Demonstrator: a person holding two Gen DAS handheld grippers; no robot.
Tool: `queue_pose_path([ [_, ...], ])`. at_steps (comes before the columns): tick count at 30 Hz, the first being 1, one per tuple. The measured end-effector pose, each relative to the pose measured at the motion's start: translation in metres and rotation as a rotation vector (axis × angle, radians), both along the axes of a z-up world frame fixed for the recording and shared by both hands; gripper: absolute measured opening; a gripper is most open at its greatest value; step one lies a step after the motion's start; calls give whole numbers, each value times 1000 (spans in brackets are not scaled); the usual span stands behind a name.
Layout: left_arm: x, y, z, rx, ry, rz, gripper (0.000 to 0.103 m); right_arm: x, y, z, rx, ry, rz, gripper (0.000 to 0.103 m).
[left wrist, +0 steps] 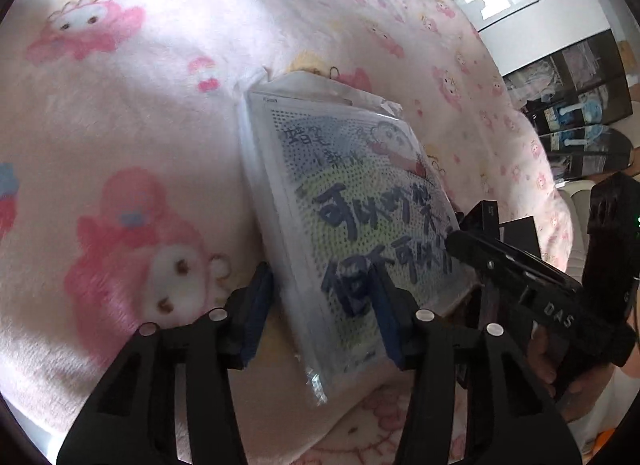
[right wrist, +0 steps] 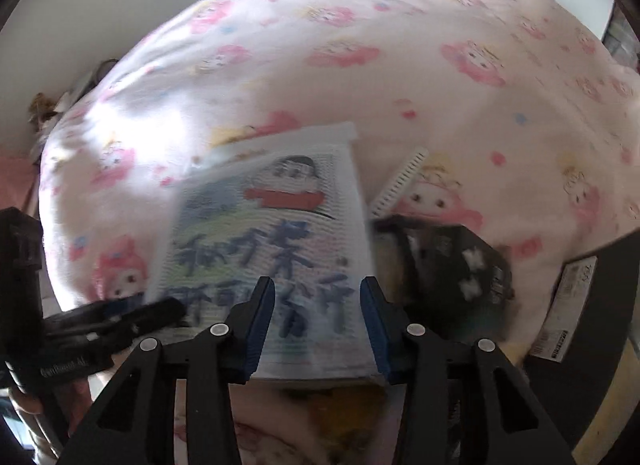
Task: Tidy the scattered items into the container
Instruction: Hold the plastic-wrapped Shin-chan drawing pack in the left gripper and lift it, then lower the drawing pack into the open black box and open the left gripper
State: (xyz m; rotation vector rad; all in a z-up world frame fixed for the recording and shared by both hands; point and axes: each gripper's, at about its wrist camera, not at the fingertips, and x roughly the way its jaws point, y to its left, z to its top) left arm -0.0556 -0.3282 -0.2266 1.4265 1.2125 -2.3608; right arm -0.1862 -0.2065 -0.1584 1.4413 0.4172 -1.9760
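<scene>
My left gripper (left wrist: 320, 309) stands spread around the near end of the flat packet (left wrist: 352, 217), a pegboard picture in a clear sleeve that lies tilted on the pink blanket (left wrist: 140, 85); one blue pad is just beside its left edge, the other sits over the printed face, and neither looks pressed in. My right gripper (right wrist: 318, 323) also stands spread over the packet's near edge (right wrist: 276, 249), pads apart with the board showing between them, though that view is blurred and I cannot tell whether either pad touches. The main risk, as I judge it, is the sleeve: it looks slick, so pads closing on film instead of board could slide off, or pull the sleeve loose. The packet is broad and thin, so a pinch at one end could let the far end sag or swing. With both grippers crowded at the same end, they could knock each other. The soft blanket gives under pressure, so a pad pushing down may bury the edge instead of getting under it. The dark box (right wrist: 452, 261) just right of the packet may be the container, but I cannot be sure; a white comb-like strip (right wrist: 400, 181) lies just beside it and could be swept off.
</scene>
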Motion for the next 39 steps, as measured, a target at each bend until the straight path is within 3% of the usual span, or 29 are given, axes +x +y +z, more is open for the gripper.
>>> queue_pose_path([
  [3, 1, 0, 10, -28, 23, 3, 38, -7, -7, -3, 29, 5, 0, 49],
  [6, 14, -7, 25, -44, 52, 18, 34, -11, -16, -12, 24, -41, 20, 66],
  [8, 25, -10, 33, -80, 55, 29, 34, -10, -21, -14, -8, -83, 47, 67],
  [12, 50, -20, 32, -78, 21, 52, 34, 3, -35, -12, -36, -123, 98, 66],
  [15, 64, -30, 21, -83, -31, 71, 34, 24, -46, -15, -100, -235, 173, 61],
  [16, 67, -32, 18, -80, -36, 81, 35, 27, -49, -13, -85, -188, 169, 61],
  [18, 68, -32, 15, -76, -26, 76, 37, 31, -54, -8, 7, 6, 139, 61],
  [19, 66, -31, 15, -90, -26, 74, 41, 29, -58, -9, 27, 47, 126, 61],
  [22, 56, -28, 9, -123, -39, 69, 55, 14, -68, -31, 20, -99, 117, 62],
  [26, 37, -19, 7, -178, -72, 91, 61, 5, -80, -46, -52, -255, 112, 63],
  [27, 35, -16, 12, -199, -80, 94, 61, 7, -83, -45, -40, -235, 110, 61],
  [31, 45, -9, 37, -241, -43, 85, 60, 21, -74, -28, -70, -192, 105, 57],
  [39, 56, 33, 108, -317, 63, -15, 59, 52, -30, 39, -177, -122, 71, 55],
])
